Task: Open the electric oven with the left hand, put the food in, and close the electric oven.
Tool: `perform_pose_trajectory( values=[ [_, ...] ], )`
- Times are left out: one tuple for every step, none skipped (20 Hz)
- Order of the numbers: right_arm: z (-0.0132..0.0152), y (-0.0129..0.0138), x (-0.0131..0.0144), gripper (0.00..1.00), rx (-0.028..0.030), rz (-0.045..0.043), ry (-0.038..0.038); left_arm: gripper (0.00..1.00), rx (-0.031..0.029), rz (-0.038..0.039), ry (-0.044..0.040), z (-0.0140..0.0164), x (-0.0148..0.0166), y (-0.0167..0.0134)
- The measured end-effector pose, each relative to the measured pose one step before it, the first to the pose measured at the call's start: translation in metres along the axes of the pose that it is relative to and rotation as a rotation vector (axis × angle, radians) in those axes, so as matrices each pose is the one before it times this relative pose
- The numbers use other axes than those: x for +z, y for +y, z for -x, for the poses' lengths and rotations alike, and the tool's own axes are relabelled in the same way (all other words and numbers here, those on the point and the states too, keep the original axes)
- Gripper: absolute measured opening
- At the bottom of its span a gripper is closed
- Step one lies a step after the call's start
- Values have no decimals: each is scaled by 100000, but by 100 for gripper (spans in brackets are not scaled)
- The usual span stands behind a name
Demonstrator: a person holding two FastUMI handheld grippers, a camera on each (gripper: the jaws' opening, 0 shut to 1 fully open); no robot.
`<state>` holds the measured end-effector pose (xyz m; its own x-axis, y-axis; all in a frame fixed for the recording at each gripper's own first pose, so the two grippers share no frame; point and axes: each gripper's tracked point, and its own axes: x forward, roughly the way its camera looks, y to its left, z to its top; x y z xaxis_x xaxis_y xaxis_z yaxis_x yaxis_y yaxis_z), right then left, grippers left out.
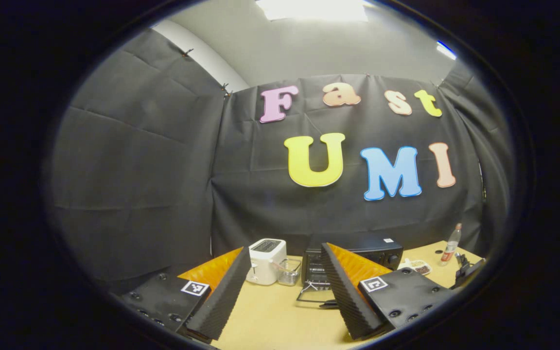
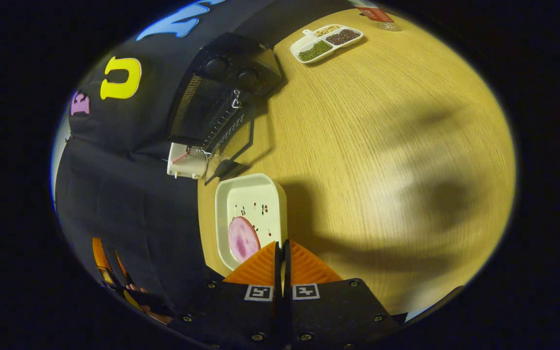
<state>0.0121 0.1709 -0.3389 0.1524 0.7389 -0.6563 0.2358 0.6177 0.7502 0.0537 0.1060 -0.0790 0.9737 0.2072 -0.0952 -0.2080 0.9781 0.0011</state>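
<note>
The black electric oven (image 1: 358, 250) stands at the back of the table with its glass door (image 1: 315, 295) folded down flat, wire rack visible inside. My left gripper (image 1: 286, 247) hangs open in front of it, fingers wide apart and holding nothing. In the right gripper view the oven (image 2: 221, 92) and its lowered door (image 2: 238, 146) lie ahead. My right gripper (image 2: 282, 247) is shut on the near rim of a white rectangular dish (image 2: 270, 194), which carries a round pink slice of food (image 2: 242, 239).
A white toaster (image 1: 266, 260) and a small clear container (image 1: 289, 272) stand left of the oven. A divided tray of beans (image 2: 326, 43) and a bottle (image 1: 450, 245) sit to its right. The wooden tabletop (image 2: 382, 146) spreads wide beside the dish.
</note>
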Motion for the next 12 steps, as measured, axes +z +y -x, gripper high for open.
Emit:
perform_pose_trajectory(
  values=[
    [-128,798,624,1,970,-1519,-2776,100,-176,-83,-69,-263,-215,67],
    [-222,725,564,0,550,-1493,-3068,100,-168,-8,-108,-387,16,104],
    [-299,597,632,1,-390,-1551,-2808,100,-71,59,68,-285,-70,161],
    [-252,555,386,0,-347,-1073,-2143,100,-30,236,31,-334,17,304],
    [-411,477,708,0,-985,-953,-2519,100,-48,406,-8,-232,-62,255],
    [-449,582,493,0,-384,-450,-2317,100,3,301,134,-443,-164,173],
    [-580,457,592,0,-365,-1037,-2059,100,-102,125,111,-453,-203,228],
    [-605,598,193,0,171,-2025,-1381,100,10,-48,9,-337,53,290],
    [-663,581,456,1,349,-2706,-1876,100,-206,-71,182,-485,-154,244],
    [-581,600,310,0,326,-2729,-2120,100,-22,-144,190,-428,-33,325],
    [-722,553,653,1,-319,-2391,-3350,100,-58,-102,306,-497,-362,376],
    [-753,545,346,1,-78,-2015,-2601,100,18,39,301,-468,-101,383]
  ],
)
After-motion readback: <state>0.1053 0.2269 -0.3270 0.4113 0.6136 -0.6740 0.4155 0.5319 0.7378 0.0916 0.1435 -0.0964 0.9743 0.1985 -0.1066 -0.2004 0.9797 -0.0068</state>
